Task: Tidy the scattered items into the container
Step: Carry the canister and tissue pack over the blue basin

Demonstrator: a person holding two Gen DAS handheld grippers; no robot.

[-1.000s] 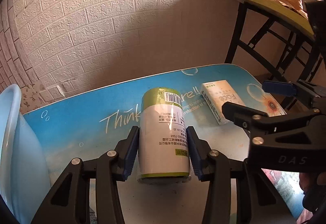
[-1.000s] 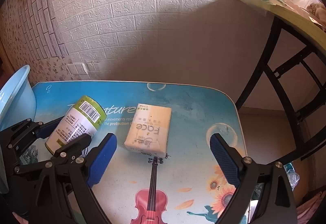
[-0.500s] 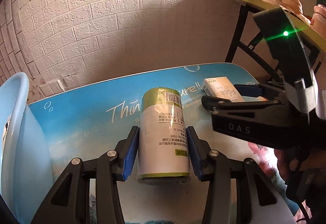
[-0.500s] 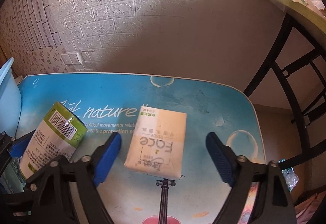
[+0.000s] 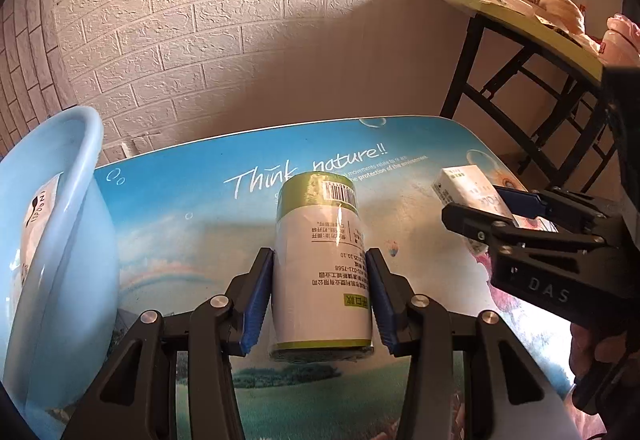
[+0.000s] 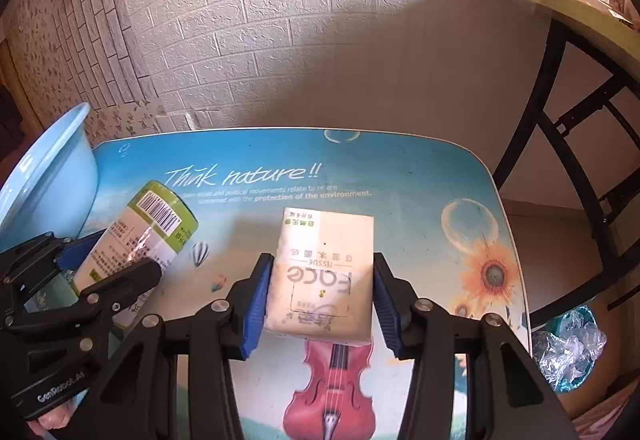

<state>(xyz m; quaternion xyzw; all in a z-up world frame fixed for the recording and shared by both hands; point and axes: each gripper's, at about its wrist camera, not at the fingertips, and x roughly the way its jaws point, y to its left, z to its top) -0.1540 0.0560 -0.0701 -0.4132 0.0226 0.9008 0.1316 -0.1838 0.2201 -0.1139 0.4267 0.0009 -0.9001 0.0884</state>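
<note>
Left gripper (image 5: 320, 296): black frame, blue pads, seen nearest in the left wrist view. It is clamped on a cylindrical canister (image 5: 322, 264) with a white label, green band and barcode; both pads press the canister's sides. The canister is held tilted and appears lifted clear of the table, though this cannot be confirmed.

Right gripper (image 6: 320, 292): same build. Its jaws have just been closing, and a tissue pack (image 6: 322, 272) printed "Face" is enclosed between them, both blue pads touching its long sides. The pack's far end appears raised off the tabletop; whether its near end still rests there cannot be told. In the left wrist view this gripper is seen at the right edge, with part of a person's hand (image 5: 592, 352) below it.

Table (image 6: 400, 168): printed top showing sky, a red violin, sunflowers, bubbles and the words "Think nature!!".

Light blue plastic basin (image 5: 80, 200): placed at the table's left edge, just beside the canister; a label is seen on its inner wall.

Crumpled plastic (image 6: 568, 344): seen below and right of the table.

Folding table (image 5: 520, 24), black legs, yellow top: set well beyond to the right, loaded with bags and bottles.

White brick-pattern wall (image 5: 240, 20): behind everything.
</note>
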